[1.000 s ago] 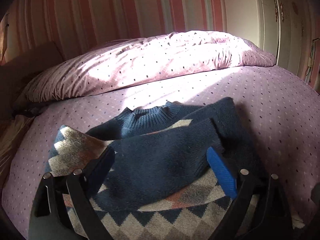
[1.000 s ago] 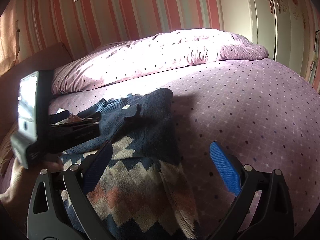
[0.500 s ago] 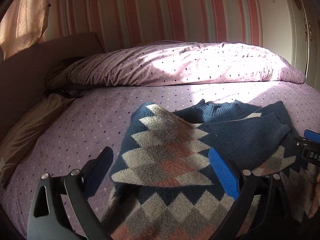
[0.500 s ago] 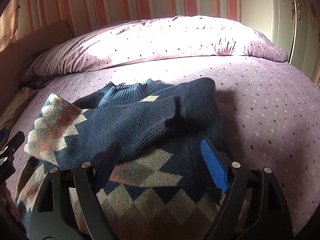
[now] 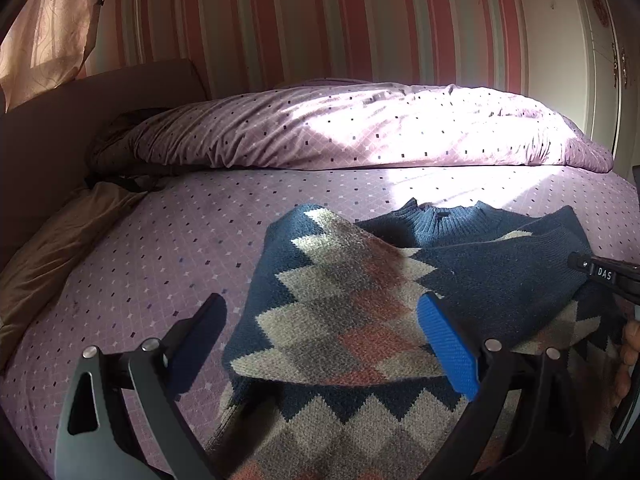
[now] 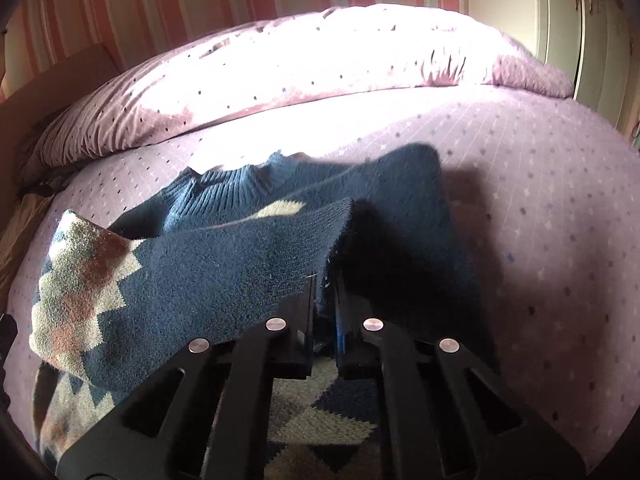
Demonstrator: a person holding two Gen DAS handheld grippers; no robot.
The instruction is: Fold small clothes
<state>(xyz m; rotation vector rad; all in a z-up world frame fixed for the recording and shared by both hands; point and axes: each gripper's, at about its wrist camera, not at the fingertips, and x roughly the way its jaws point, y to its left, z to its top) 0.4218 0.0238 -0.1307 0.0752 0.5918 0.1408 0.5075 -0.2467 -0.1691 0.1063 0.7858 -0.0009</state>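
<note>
A small navy sweater [image 5: 360, 312] with a cream and rust zigzag pattern lies on the purple dotted bed sheet [image 5: 160, 264], its left sleeve folded across the chest. My left gripper [image 5: 320, 320] is open and empty, hovering over the sweater's left edge. My right gripper [image 6: 325, 292] is shut on the navy cuff of the folded sleeve [image 6: 240, 256], lifting it slightly over the sweater's right side. The right gripper's body also shows at the right edge of the left wrist view [image 5: 608, 276].
A rumpled purple duvet [image 5: 360, 128] lies along the back of the bed. A tan pillow [image 5: 48, 264] sits at the left, by a dark headboard [image 5: 80, 104]. A striped wall and a white wardrobe [image 5: 600, 60] stand behind.
My right gripper moved forward and closed on the sleeve cuff. My left gripper shifted left off the sweater body and stays open.
</note>
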